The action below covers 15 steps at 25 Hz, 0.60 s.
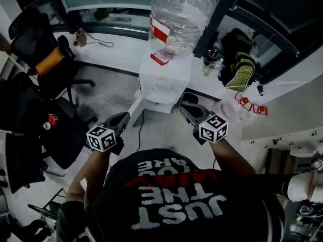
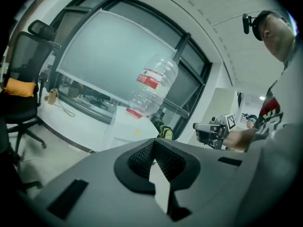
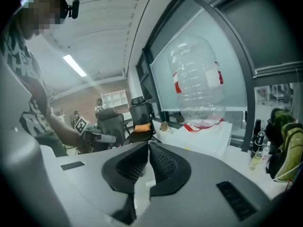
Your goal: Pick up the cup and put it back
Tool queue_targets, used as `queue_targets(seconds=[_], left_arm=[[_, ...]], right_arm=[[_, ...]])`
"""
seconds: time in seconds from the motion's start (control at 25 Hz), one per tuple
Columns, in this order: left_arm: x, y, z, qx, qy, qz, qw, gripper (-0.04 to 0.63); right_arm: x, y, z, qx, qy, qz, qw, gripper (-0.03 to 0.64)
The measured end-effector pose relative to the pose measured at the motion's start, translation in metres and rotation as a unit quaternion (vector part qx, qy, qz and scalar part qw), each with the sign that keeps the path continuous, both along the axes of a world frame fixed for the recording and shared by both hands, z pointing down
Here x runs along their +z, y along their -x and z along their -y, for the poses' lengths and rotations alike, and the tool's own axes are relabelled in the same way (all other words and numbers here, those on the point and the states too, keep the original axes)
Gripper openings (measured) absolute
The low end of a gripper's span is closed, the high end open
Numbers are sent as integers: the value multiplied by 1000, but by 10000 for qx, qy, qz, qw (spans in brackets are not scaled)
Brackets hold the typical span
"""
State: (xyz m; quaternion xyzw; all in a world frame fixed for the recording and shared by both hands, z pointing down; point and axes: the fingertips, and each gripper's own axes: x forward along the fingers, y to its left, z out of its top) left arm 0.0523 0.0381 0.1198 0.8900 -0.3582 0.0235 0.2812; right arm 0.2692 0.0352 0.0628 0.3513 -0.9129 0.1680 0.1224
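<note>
Left gripper [image 1: 122, 119] and right gripper [image 1: 189, 110] are hovering before the water dispenser [image 1: 162, 82], fingers pressing together, holding nothing; one needs opening wide before nearing the cup.

The clear bottle [image 1: 181, 14] at twelve o'clock wears a red-and-white label [image 1: 160, 32], the black chair [image 1: 30, 39] at ten an orange cushion [image 1: 49, 60], and the backpack [image 1: 241, 70] at two is yellow-green.

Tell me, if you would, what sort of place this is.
Most likely an office or workroom: a white water dispenser topped with a big clear bottle, a black office chair, and a long counter under large windows.
</note>
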Motion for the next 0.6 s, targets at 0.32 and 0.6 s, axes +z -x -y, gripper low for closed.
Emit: queue_targets(seconds=[0.32, 0.6], left_arm=[[71, 38, 42, -15, 283, 225, 9993, 8], [212, 100, 74, 423, 378, 347, 9978, 8]], right_arm=[[130, 42, 52, -81, 568, -599, 9966, 37], [303, 94, 87, 272, 886, -1528, 9839, 38]])
